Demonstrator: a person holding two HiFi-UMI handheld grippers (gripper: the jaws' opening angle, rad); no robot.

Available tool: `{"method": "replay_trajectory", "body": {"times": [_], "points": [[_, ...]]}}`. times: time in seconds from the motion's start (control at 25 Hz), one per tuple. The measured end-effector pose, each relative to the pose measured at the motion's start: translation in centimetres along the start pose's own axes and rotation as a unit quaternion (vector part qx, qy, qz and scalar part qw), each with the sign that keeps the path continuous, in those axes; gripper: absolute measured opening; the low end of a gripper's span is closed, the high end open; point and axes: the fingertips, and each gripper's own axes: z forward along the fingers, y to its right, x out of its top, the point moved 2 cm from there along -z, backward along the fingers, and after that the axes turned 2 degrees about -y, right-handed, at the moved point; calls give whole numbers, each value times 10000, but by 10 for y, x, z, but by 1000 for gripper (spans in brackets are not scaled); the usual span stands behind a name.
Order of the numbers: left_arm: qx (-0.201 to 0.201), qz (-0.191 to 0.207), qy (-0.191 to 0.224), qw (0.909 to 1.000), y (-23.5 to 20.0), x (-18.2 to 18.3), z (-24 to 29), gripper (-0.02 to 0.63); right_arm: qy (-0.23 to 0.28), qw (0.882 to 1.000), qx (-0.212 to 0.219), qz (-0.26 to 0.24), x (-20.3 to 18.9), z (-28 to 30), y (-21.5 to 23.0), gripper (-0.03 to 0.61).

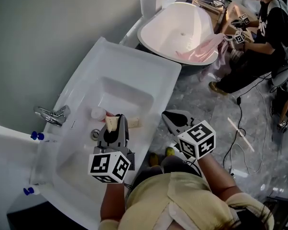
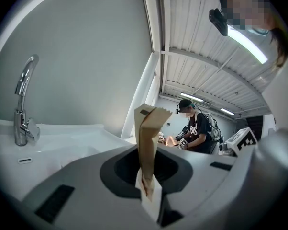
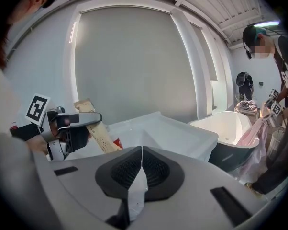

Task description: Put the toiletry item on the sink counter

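A tan tube (image 1: 109,123), the toiletry item, hangs over the basin of the white sink counter (image 1: 149,75), pinched in my left gripper (image 1: 117,124), which is shut on it. In the left gripper view the tube (image 2: 148,128) stands up from between the closed jaws of the left gripper (image 2: 149,181). My right gripper (image 1: 171,119) hovers off the counter's front edge, above the floor, shut with nothing in it. The right gripper view shows its jaws pressed together (image 3: 141,169), with the left gripper (image 3: 67,128) and the tube (image 3: 97,131) beyond them.
A chrome faucet (image 1: 53,115) stands at the basin's left. A round white and pink item (image 1: 98,113) lies in the basin near the drain (image 1: 95,134). Two blue-capped bottles (image 1: 37,136) sit further left. A bathtub (image 1: 182,30) and another person (image 1: 263,32) with a pink cloth (image 1: 201,49) are behind.
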Motion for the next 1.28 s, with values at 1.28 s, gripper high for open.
{"method": "replay_trajectory", "body": {"times": [1.28], "points": [[678,-549,344,9956,-2,10,106,69,-179,9971,674,-304,41,53,98,28]]}}
